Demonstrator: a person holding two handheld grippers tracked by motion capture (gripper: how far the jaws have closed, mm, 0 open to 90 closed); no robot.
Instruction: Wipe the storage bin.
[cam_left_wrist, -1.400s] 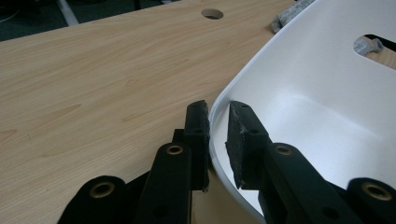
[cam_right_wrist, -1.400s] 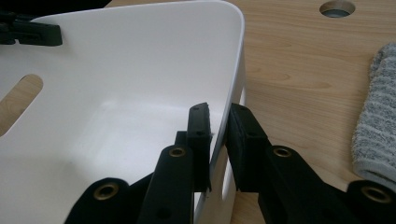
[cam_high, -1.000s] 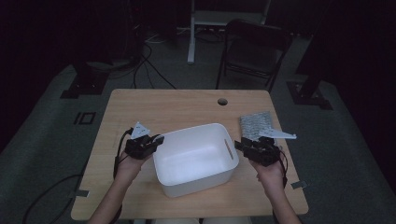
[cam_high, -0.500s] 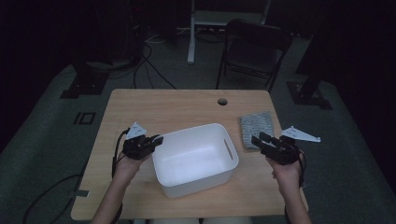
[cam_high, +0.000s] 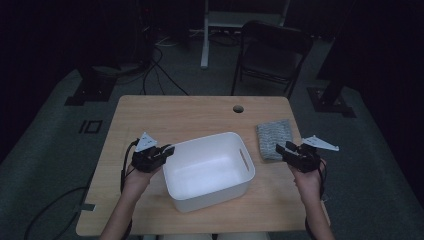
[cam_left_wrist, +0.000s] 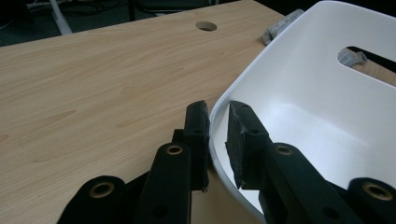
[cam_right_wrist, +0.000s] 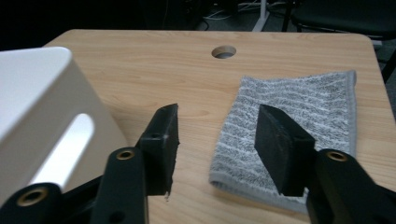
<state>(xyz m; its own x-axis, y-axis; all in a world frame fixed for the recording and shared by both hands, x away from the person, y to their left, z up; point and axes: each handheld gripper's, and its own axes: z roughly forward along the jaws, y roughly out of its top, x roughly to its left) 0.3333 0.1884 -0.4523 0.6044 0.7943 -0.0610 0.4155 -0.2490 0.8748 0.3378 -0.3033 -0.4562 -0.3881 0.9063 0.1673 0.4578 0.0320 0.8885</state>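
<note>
A white plastic tub (cam_high: 200, 141) stands empty in the middle of the wooden table. My left gripper (cam_high: 170, 149) is at its left rim. In the left gripper view the jaws (cam_left_wrist: 217, 119) straddle that rim (cam_left_wrist: 299, 93), one outside and one inside, pressed close on it. A folded grey towel (cam_high: 272, 137) lies flat to the right of the tub. My right gripper (cam_high: 280, 148) hovers open at the towel's near edge. In the right gripper view the jaws (cam_right_wrist: 217, 123) stand wide apart over the towel's (cam_right_wrist: 303, 102) near left corner, with the tub (cam_right_wrist: 42, 93) at the left.
The table (cam_high: 175, 115) has a round cable hole (cam_high: 238, 108) near its far edge. A black folding chair (cam_high: 272, 50) stands behind the table. The towel lies close to the table's right edge. Cables run over the dark floor at the left.
My right gripper has left the tub's right rim and swung out to the right, then back toward the towel's near edge. The left gripper and tub have barely moved.
</note>
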